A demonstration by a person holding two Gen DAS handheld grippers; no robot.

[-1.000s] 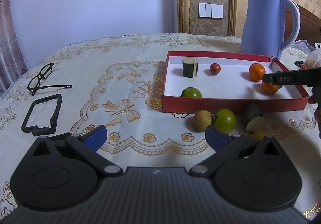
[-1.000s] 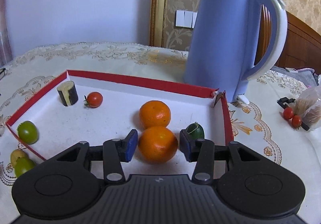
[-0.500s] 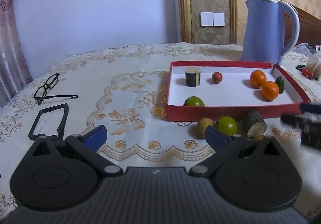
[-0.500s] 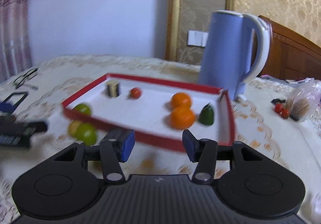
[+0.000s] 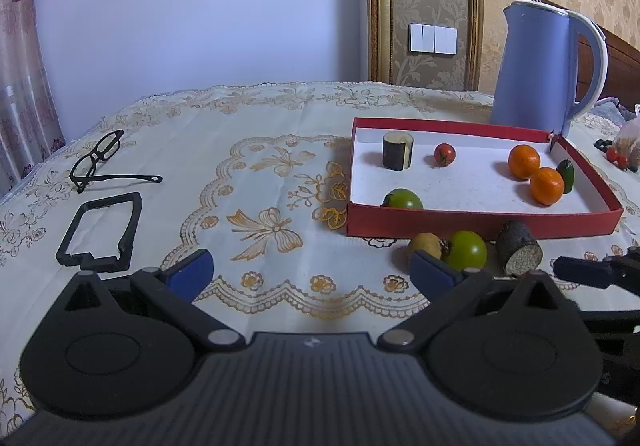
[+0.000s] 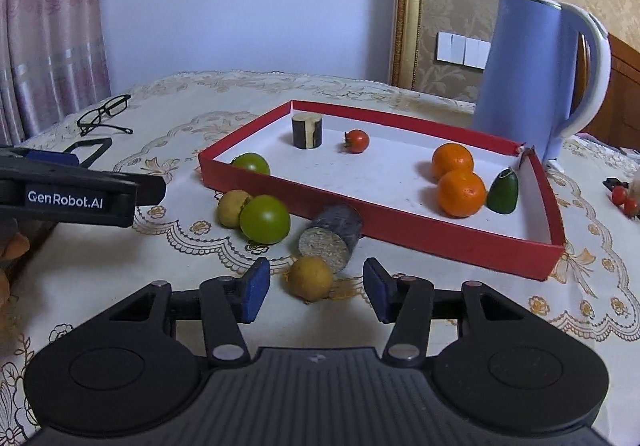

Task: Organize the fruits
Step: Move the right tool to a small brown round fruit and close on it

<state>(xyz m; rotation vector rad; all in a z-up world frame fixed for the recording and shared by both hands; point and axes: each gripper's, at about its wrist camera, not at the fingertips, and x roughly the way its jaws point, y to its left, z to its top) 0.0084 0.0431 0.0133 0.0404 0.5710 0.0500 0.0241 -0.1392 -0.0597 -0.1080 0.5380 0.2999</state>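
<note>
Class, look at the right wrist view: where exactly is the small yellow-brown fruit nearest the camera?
The small yellow-brown fruit lies on the tablecloth outside the red tray, low in the middle of the view, just in front of the dark cut cylinder.

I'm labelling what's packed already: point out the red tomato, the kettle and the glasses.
red tomato (image 6: 356, 141): right wrist view, middle of its skin.
kettle (image 6: 520, 74): right wrist view, blue body.
glasses (image 5: 105, 148): left wrist view, front frame.

A shallow red tray (image 6: 420, 236) with a white floor holds two touching oranges (image 6: 460, 193) at right, a dark green piece (image 6: 503, 192) beside them, a cherry tomato (image 6: 356, 140) and a dark upright cylinder (image 6: 307, 130) at the far side, and a green tomato (image 6: 251, 163) at the near-left corner. Outside, along its near wall, lie a green tomato (image 6: 265, 219), two yellowish fruits (image 6: 310, 278), and a dark cut stub (image 6: 332, 236) on its side.
</note>
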